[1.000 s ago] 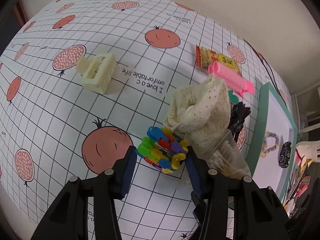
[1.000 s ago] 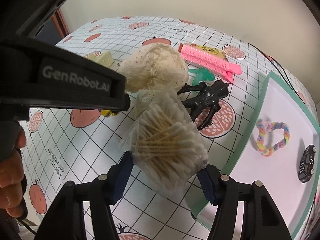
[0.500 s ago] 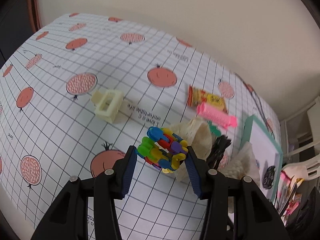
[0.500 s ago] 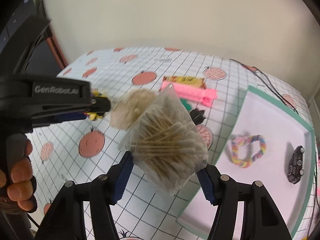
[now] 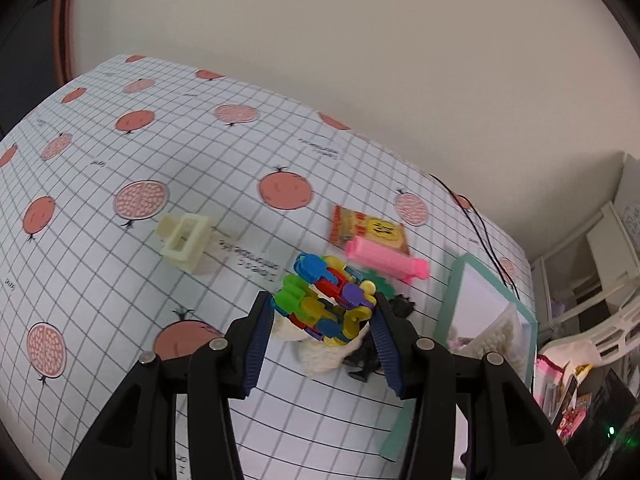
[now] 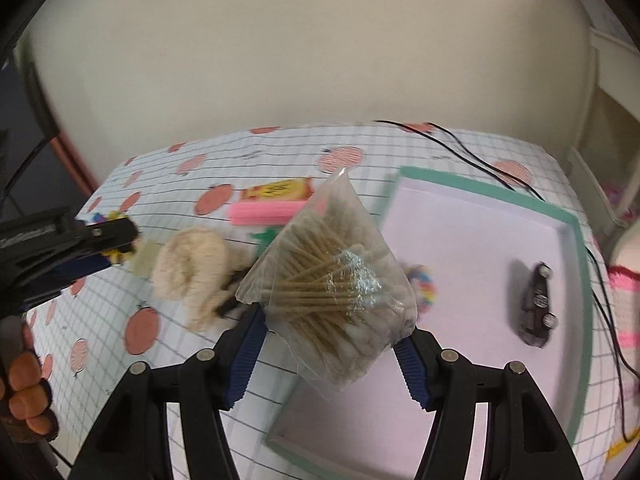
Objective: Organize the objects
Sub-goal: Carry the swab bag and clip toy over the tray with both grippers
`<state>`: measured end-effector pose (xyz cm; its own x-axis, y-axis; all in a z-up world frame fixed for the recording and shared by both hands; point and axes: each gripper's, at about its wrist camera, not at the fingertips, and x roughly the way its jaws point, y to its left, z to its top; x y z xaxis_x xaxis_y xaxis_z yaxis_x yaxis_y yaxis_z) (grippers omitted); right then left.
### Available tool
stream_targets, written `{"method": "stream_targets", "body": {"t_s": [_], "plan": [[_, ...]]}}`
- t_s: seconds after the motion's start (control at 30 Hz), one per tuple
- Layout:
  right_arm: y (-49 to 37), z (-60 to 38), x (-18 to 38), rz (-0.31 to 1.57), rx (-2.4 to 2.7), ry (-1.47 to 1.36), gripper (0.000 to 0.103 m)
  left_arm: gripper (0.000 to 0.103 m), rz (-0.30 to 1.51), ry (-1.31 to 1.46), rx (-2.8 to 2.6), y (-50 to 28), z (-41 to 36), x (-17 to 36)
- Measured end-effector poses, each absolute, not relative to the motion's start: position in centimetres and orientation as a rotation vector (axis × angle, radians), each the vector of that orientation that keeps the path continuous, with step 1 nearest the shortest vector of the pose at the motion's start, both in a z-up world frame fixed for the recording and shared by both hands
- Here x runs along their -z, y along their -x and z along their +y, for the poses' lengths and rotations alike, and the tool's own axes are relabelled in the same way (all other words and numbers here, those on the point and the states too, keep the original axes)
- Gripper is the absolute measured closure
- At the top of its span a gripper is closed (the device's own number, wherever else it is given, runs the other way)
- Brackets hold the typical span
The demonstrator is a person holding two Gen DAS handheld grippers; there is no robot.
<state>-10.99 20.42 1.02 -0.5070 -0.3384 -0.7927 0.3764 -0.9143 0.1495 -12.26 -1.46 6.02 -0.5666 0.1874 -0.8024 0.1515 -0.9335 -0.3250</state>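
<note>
My left gripper point(image 5: 322, 318) is shut on a bundle of multicoloured plastic clips point(image 5: 326, 300) and holds it well above the table. My right gripper point(image 6: 330, 336) is shut on a clear bag of cotton swabs point(image 6: 332, 280), raised over the near left corner of the green-rimmed white tray point(image 6: 576, 264). In the tray lie a dark toy car point(image 6: 536, 306) and a pastel bead bracelet point(image 6: 422, 286), partly hidden by the bag. The left gripper point(image 6: 116, 242) also shows at the left of the right wrist view, with a person's fingers point(image 6: 24, 392) below it.
On the pomegranate-print tablecloth point(image 5: 100, 264) lie a cream hair claw point(image 5: 184, 242), a pink hair roller clip point(image 5: 386, 260), an orange snack packet point(image 5: 370, 232), a cream lace scrunchie point(image 6: 192, 272) and a black claw clip point(image 5: 366, 356). A black cable point(image 6: 460, 146) runs behind the tray.
Both grippers have risen away from the table with their loads. The right gripper has swung rightward, carrying the swab bag toward the tray; the scrunchie stays on the cloth.
</note>
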Motion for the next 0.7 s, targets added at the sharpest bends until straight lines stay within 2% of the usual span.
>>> {"method": "stream_targets", "body": {"t_s": [0.53,0.7], "plan": [[12.6,26.9,0.6,-0.024,2.499,-1.416,0.038,0.053,-0.3,1.458,-2.537,10.8,8.8,-4.8],[12.7,28.6,0.8,-0.041,2.511,-1.447,0.038,0.052,-0.267,1.482,-2.488,10.3,10.9,-4.2]]}}
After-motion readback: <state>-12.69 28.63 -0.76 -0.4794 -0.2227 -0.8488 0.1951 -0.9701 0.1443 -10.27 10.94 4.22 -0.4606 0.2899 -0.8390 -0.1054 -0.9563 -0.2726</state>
